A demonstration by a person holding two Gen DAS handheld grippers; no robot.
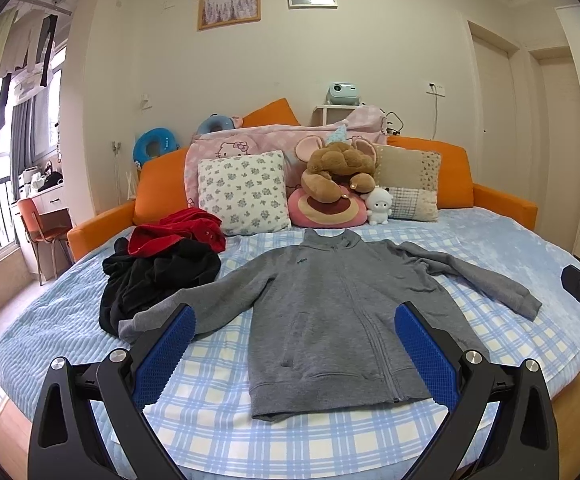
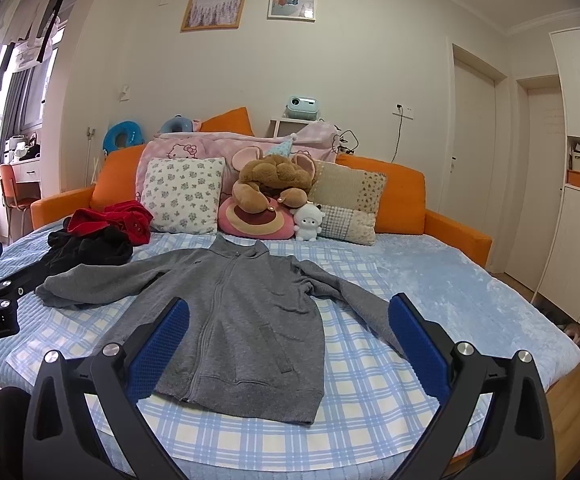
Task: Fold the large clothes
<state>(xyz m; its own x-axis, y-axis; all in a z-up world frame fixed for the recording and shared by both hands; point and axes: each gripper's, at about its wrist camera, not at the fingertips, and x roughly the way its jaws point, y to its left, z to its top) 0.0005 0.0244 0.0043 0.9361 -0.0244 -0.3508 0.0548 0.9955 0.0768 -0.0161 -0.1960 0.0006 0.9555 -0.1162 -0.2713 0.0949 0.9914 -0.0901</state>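
Both grippers, left gripper point(image 1: 295, 312) and right gripper point(image 2: 289, 304), hover wide open and empty, with the grey jacket point(image 1: 330, 320) spread flat on the bed point(image 1: 490, 248) just ahead.

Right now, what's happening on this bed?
A person holds two handheld grippers above a grey zip-up sweatshirt spread flat on the blue checked bedsheet, sleeves out. The left gripper and right gripper are both open, touching nothing. No fold is made yet. A crumpled red and black clothes pile waits beside the sweatshirt's sleeve.
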